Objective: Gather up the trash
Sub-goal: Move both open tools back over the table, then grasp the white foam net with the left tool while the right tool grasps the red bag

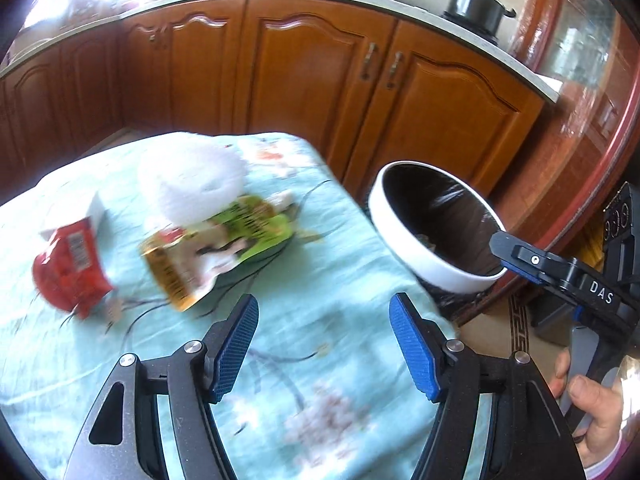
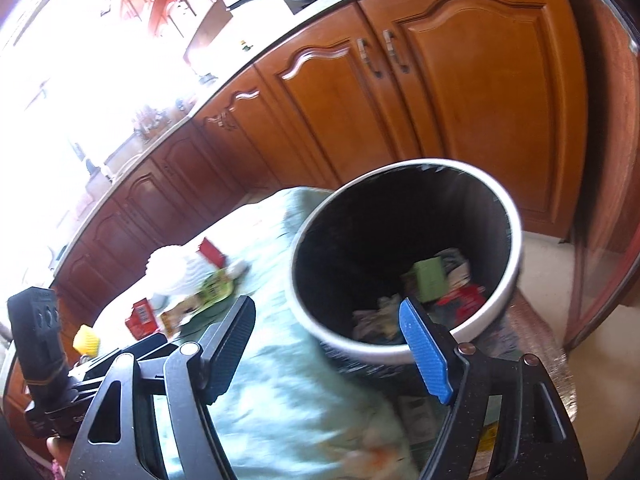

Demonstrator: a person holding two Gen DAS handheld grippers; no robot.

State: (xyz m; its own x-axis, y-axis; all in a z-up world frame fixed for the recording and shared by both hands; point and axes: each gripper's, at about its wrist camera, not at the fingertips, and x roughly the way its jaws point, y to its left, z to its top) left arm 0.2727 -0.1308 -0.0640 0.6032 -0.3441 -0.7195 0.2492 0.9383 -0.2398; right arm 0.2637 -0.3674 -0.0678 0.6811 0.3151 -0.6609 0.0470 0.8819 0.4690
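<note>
- the table [image 1: 340, 280], under a pale green flowered cloth, is the landmark; everything below is placed against it.
- the trash bin [image 1: 432, 264], white outside and black-lined, stands off the table's right edge, just beside the corner; the right wrist view looks down into it and shows a green carton, a red wrapper and crumpled paper already at the bottom.
- the white foam net [image 1: 192, 176] sits toward the table's far side, resting partly on the wrappers.
- the green and yellow wrapper [image 1: 224, 240] lies near the table's middle, its long axis running from near-left to far-right, roughly pointing toward the bin.
- the red wrapper [image 1: 72, 268] lies at the table's left part, apart from the green one, with a white box just behind it.
- a small yellow cup [image 2: 85, 339] shows at the table's near-left only in the right wrist view.
- the left gripper [image 1: 324, 344] hangs over the table's near part, jaws spread wide, nothing between them; the wrappers lie ahead and to its left, so it looks the nearer tool for the next pick.
- the right gripper [image 2: 328, 344] is at the table's right edge over the bin's rim, jaws wide apart and empty.
- judgement: the green and yellow wrapper is the closest piece; the left gripper would need to swing left and forward, closing across its short axis.
</note>
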